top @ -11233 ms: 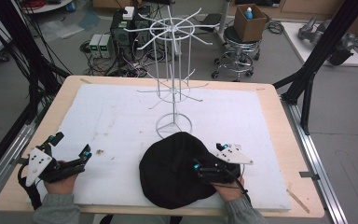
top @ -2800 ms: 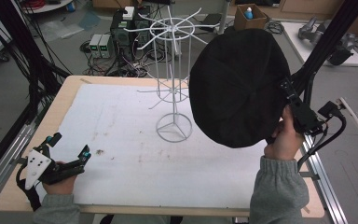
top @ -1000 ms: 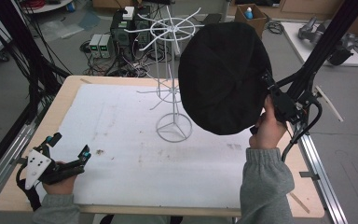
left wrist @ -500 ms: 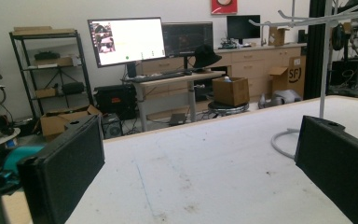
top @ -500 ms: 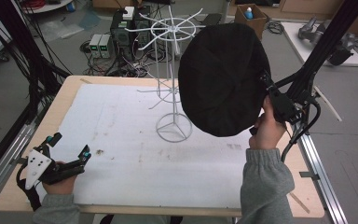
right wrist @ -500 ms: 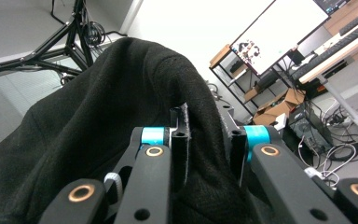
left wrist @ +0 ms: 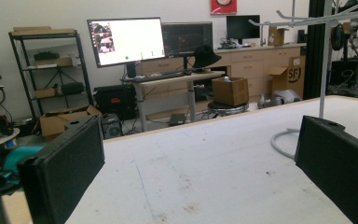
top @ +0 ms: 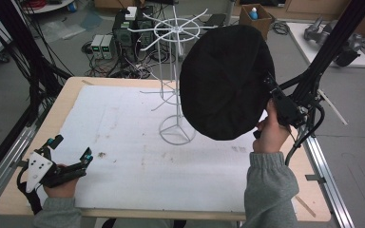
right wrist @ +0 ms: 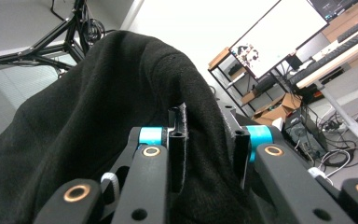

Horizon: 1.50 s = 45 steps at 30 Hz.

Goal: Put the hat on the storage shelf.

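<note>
A round black hat (top: 223, 80) hangs in the air at the right of the table, held up by my right gripper (top: 276, 97), which is shut on its edge. In the right gripper view the black fabric (right wrist: 98, 116) drapes over and between the jaws of that gripper (right wrist: 207, 149). The hat partly hides a white wire rack (top: 173, 71) with radial arms that stands on the table's far middle. My left gripper (top: 71, 154) rests open at the table's near left corner, nothing between its jaws (left wrist: 200, 177).
A white foam sheet (top: 138, 156) covers the wooden table (top: 71, 90). Black frame struts (top: 328, 52) rise at the right and left. Beyond the table are cables, a stool with a cardboard box (top: 255, 14), desks and monitors (left wrist: 126, 42).
The right gripper lifted the hat off the table and carried it up and right; over the last second it has held nearly still near the rack. The left gripper has not moved.
</note>
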Available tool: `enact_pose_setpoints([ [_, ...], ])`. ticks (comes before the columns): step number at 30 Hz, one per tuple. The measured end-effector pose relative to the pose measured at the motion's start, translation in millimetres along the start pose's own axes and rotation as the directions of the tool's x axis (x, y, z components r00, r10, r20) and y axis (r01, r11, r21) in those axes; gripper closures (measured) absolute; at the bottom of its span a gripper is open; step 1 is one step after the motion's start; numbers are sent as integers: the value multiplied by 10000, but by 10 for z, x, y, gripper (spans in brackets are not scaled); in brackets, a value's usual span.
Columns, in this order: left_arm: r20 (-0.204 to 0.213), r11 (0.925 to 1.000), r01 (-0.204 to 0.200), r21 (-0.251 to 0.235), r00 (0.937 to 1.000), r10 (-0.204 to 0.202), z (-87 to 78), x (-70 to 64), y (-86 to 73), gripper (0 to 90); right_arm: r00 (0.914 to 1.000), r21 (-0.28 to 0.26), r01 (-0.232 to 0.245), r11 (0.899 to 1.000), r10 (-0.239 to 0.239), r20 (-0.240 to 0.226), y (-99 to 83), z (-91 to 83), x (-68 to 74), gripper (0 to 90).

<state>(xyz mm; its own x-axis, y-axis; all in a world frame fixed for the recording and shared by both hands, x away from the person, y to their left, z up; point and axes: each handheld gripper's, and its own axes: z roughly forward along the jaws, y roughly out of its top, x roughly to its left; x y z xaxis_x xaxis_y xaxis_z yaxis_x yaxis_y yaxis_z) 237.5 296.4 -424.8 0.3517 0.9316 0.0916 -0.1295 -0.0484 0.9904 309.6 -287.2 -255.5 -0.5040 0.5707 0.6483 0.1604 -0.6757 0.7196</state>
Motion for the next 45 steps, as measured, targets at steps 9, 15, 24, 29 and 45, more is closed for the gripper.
enact_pose_setpoints([
  [9, -8, 10000, -21, -5, 10000, 21, 0, -4, 1, 17, 9997, 45, 84, 10000, -85, 246, -10, 11, 3, 793],
  [15, 13, 10000, -22, -5, 10000, 22, 3, -5, 0, 17, 9997, 14, 20, 10000, -20, 237, -14, 10, -6, 792],
  [24, 23, 10000, 0, -11, 10000, 0, 5, -4, -2, 17, 9998, -69, -174, 9998, 174, -37, -66, 26, -53, 775],
  [29, 31, 10000, 0, 24, 10000, 0, 6, -2, -3, 17, 9983, 19, -311, 9995, 312, -497, -67, 28, -72, 736],
  [45, 23, 10000, 14, 31, 10000, -14, 6, -2, -4, 17, 9992, 8, -207, 9998, 207, -355, -102, 51, -84, 715],
])
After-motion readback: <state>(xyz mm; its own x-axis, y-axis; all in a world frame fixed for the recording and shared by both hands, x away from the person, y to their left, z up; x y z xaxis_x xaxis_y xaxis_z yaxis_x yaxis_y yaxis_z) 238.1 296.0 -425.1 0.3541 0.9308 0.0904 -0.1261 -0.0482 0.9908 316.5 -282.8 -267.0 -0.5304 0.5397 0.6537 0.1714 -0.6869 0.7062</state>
